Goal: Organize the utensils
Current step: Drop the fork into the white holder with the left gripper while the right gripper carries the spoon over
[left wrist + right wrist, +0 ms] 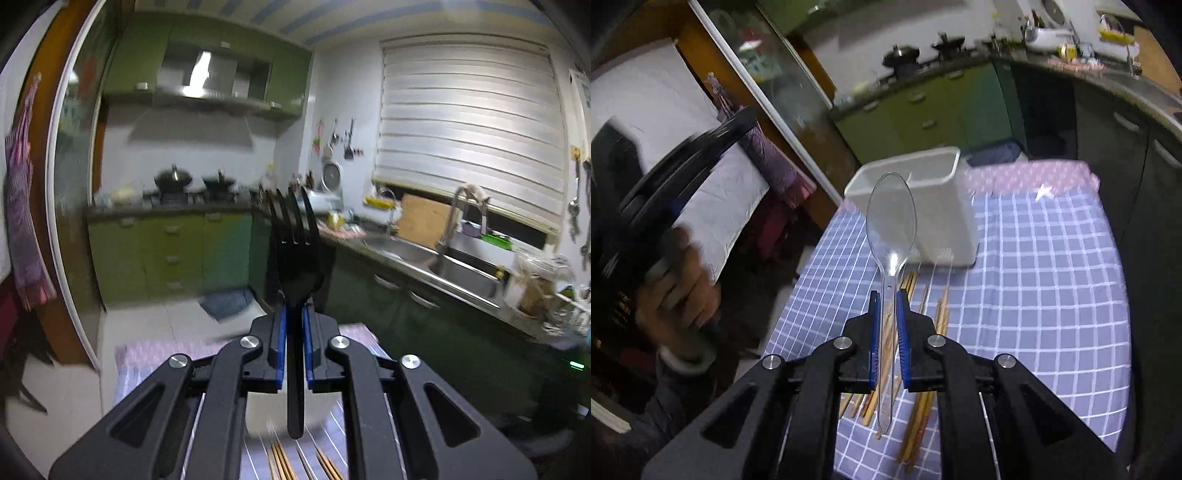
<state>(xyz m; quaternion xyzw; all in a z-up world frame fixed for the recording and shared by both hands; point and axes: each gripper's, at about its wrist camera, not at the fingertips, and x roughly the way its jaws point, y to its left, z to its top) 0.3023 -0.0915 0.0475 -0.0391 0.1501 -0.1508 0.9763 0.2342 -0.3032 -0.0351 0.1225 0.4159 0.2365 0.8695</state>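
Note:
My left gripper (294, 314) is shut on a black plastic fork (295, 251), tines pointing up and away, held high above the table. My right gripper (888, 299) is shut on a clear plastic spoon (891, 218), bowl pointing forward toward a white rectangular bin (945, 221) on the blue checked tablecloth (1034, 277). Several wooden chopsticks (923, 406) lie loose on the cloth under the right gripper; their tips also show at the bottom of the left wrist view (280, 465). The left gripper and the hand holding it show blurred at the left of the right wrist view (665, 206).
A kitchen counter with a steel sink (424, 254) runs along the right. Green cabinets (166, 251) and a stove with pots (173, 181) stand at the back. A glass sliding door (70, 184) is on the left. The table's left edge (798, 280) drops to the floor.

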